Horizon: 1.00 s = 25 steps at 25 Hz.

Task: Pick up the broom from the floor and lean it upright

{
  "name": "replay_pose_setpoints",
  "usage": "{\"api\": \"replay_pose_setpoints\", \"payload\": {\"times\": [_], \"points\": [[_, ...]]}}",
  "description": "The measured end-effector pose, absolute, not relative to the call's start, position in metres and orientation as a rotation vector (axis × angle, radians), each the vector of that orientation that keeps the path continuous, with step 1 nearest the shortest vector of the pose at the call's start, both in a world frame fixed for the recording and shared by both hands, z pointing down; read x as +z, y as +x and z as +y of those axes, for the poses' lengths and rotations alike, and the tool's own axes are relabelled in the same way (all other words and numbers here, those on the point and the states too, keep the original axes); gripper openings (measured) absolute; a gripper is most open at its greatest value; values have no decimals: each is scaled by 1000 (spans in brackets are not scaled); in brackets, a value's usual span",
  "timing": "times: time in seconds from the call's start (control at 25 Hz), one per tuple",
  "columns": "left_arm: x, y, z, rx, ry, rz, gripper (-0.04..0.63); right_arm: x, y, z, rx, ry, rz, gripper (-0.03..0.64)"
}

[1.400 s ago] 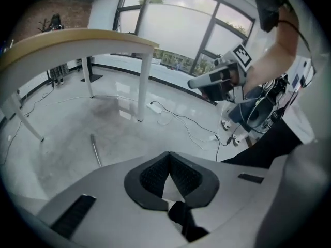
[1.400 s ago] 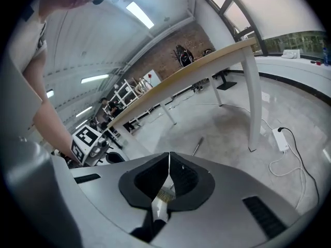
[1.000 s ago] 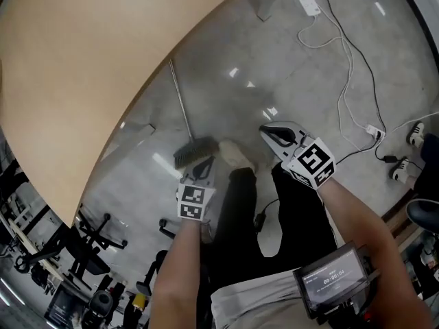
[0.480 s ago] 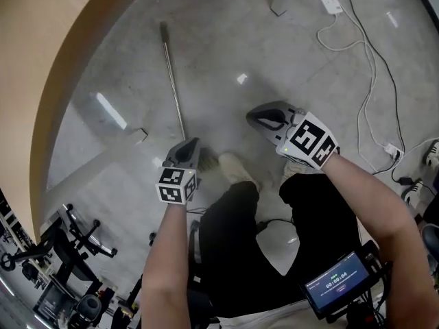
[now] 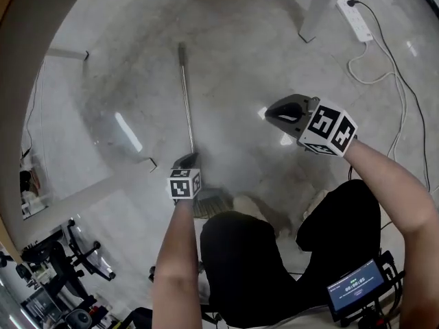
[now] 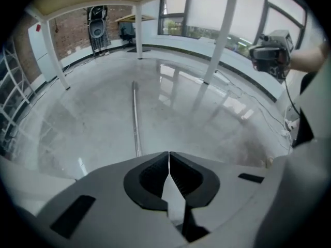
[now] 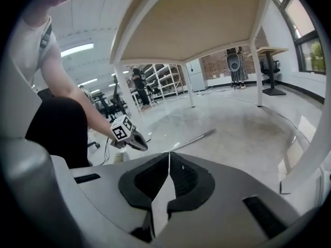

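Concrete floor, slim silver-handled broom

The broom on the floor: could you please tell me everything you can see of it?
The broom lies flat on the grey concrete floor. Its thin, silvery, metal-looking handle runs straight away from the person. The grey bristle head sits close to the person's knee. The left tool is over the handle's lower end, shut with nothing between its jaws, so the broom is not gripped.
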<state>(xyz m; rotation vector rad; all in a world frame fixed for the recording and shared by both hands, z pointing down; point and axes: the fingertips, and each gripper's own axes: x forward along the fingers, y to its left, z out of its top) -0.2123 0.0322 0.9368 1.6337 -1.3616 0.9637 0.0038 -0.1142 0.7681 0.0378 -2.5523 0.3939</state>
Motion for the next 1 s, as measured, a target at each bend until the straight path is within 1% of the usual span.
{"api": "replay_pose_setpoints", "payload": {"times": [0.12, 0.24, 0.36, 0.4, 0.44, 0.48, 0.64, 0.72, 0.8, 0.84, 1.0], "points": [[972, -245, 24, 932, 1525, -1435, 9, 791, 8, -121, 377, 17, -2540, 18], [1000, -263, 11, 892, 1467, -1464, 11, 807, 12, -120, 447, 4, -2512, 18], [1024, -279, -4, 926, 1435, -1473, 12, 814, 11, -119, 496, -18, -2486, 18], [1029, -285, -8, 939, 1423, -1479, 26, 815, 10, -119, 504, -21, -2484, 18], [1035, -290, -12, 953, 1415, -1482, 103, 814, 10, -120, 513, -18, -2483, 18], [1039, -293, -16, 971, 1414, -1481, 123, 814, 11, -122, 522, -10, -2483, 18], [1049, -297, -38, 1020, 1437, -1475, 138, 812, 22, -126, 543, 31, -2484, 18], [1055, -298, -47, 1020, 1431, -1457, 140, 813, 28, -127, 556, 57, -2481, 18], [1058, -298, -47, 996, 1398, -1419, 99, 813, 30, -130, 567, 85, -2484, 18], [1059, -297, -46, 985, 1381, -1402, 91, 812, 31, -133, 573, 104, -2491, 18], [1043, -281, -41, 953, 1428, -1383, 80, 799, 29, -142, 627, 176, -2540, 18]]}}
